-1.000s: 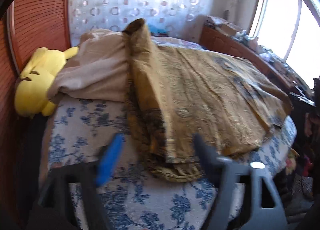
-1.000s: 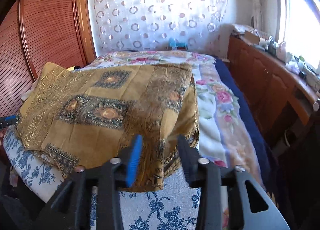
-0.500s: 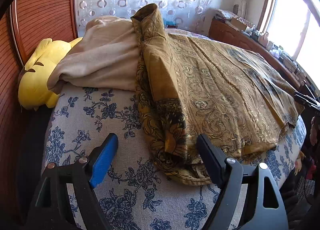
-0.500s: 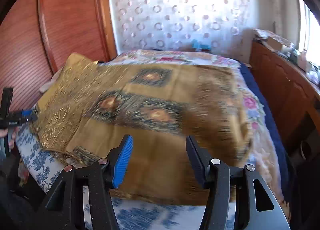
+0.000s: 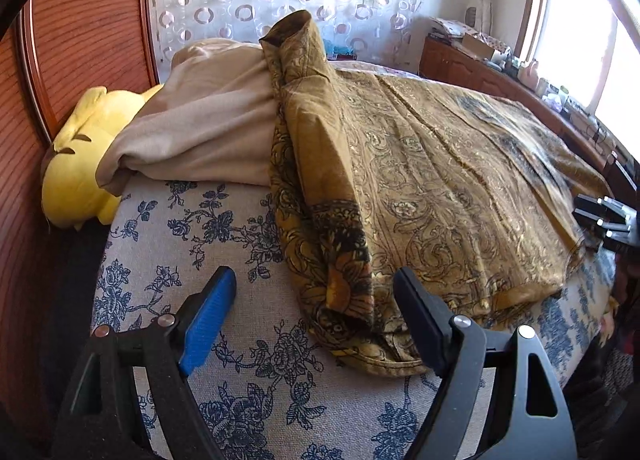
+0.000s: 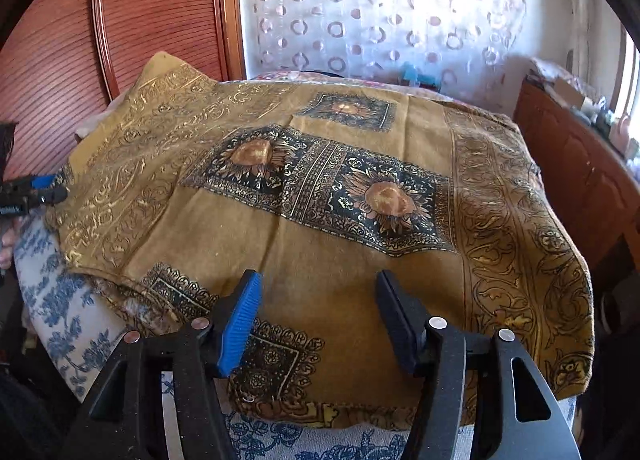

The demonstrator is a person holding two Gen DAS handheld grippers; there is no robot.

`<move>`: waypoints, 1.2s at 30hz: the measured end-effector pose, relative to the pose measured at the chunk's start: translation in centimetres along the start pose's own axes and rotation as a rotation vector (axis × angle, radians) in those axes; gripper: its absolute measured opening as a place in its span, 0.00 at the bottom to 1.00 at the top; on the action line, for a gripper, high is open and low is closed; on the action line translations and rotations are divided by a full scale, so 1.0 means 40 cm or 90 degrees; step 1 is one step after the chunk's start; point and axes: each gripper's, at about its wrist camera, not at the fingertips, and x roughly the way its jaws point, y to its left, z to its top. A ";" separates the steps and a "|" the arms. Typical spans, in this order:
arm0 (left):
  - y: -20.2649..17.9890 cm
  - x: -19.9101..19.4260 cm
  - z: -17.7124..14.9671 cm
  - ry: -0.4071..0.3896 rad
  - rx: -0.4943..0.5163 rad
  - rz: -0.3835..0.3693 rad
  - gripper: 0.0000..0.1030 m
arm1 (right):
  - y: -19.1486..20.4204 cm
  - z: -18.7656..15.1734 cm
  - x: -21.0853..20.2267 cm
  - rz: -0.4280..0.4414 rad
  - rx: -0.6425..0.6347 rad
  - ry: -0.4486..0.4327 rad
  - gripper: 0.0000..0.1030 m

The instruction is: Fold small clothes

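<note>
Mustard patterned cloth (image 6: 320,244) lies spread beneath the open right gripper (image 6: 318,312).

Left gripper (image 5: 314,318) & right gripper (image 6: 318,318): matte blk plastic frames, one ribbed blue pad, one blk pad, silver screws

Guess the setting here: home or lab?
Home, most likely a bedroom: a bed under a blue-flowered cover, a yellow plush toy beside it, a sheer curtain over the window and a cluttered wooden sideboard along the wall.
</note>
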 end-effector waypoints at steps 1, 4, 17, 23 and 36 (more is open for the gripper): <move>0.002 0.000 0.003 0.001 -0.006 -0.005 0.79 | 0.004 -0.001 0.001 -0.004 0.001 -0.002 0.61; 0.005 0.004 0.012 0.003 -0.020 -0.030 0.77 | 0.011 -0.002 0.005 -0.014 -0.002 -0.005 0.62; 0.009 0.032 0.053 0.018 -0.035 -0.036 0.43 | 0.015 -0.021 -0.022 -0.014 -0.001 -0.009 0.62; -0.014 0.014 0.055 0.001 -0.016 -0.063 0.08 | 0.014 -0.021 -0.021 -0.015 -0.001 -0.009 0.62; -0.279 -0.080 0.236 -0.073 0.109 -0.188 0.07 | -0.066 -0.019 -0.079 0.018 0.062 -0.040 0.62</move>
